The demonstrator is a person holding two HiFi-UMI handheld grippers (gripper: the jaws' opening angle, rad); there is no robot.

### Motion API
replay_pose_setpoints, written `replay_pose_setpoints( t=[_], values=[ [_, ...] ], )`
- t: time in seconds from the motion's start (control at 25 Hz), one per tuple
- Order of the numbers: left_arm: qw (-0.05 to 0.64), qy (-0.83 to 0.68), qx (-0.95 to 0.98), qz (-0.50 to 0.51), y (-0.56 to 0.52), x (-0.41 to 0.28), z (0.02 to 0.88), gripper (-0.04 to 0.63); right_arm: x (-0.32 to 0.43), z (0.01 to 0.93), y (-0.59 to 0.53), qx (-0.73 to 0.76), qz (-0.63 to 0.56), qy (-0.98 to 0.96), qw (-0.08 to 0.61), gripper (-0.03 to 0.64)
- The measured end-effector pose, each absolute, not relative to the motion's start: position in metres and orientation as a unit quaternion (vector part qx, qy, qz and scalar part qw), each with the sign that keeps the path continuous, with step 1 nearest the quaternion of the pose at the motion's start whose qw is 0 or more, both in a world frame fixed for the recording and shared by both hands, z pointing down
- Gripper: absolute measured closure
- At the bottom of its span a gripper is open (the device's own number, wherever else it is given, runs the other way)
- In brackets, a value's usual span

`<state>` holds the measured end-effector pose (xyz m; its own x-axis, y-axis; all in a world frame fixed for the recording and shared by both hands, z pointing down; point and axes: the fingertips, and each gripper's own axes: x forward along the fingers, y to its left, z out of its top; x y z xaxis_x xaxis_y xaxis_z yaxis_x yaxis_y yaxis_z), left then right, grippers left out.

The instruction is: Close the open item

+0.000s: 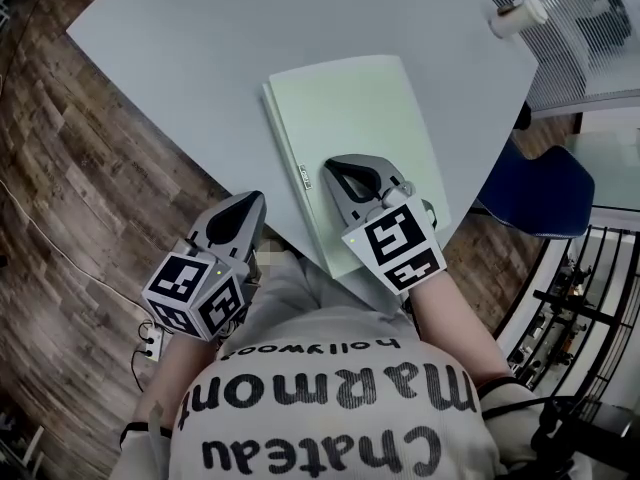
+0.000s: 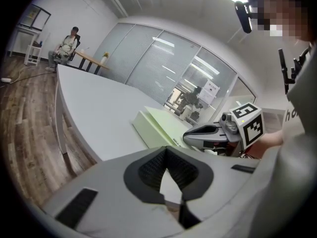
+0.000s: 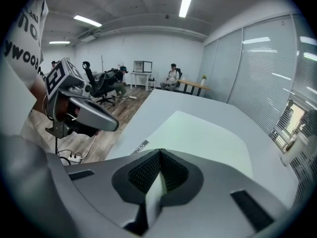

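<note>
A pale green folder (image 1: 350, 118) lies flat and closed on the grey table (image 1: 250, 18), with its near end at the table's front edge. It also shows in the left gripper view as a folder (image 2: 158, 123) and in the right gripper view as a folder (image 3: 198, 133). My right gripper (image 1: 345, 171) is shut and empty just above the folder's near half; I cannot tell whether it touches the cover. Off the table to the left, over the wooden floor, my left gripper (image 1: 250, 200) is shut with nothing in it. The left gripper view shows the right gripper (image 2: 198, 132) over the folder.
A white paper roll (image 1: 520, 15) lies at the table's far right edge. A blue chair (image 1: 540, 188) stands right of the table and a power strip (image 1: 150, 340) lies on the floor at left. A seated person (image 2: 67, 46) is far across the room.
</note>
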<state>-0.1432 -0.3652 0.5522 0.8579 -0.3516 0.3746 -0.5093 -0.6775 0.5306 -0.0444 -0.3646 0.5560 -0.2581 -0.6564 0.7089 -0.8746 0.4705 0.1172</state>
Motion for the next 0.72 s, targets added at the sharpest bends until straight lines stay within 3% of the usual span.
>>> replay_pose_setpoints(
  t=[0.48,0.72],
  values=[
    [0.326,-0.245,0.905,0.118,-0.363,-0.151,0.553,0.595,-0.059,0.571,-0.364,0.453,0.165,-0.785,0.390,0.617],
    [0.318,-0.259,0.906,0.107,-0.367,-0.161,0.542,0.595,-0.065,0.582,-0.364,0.437,0.175,-0.754,0.457,0.617]
  ],
)
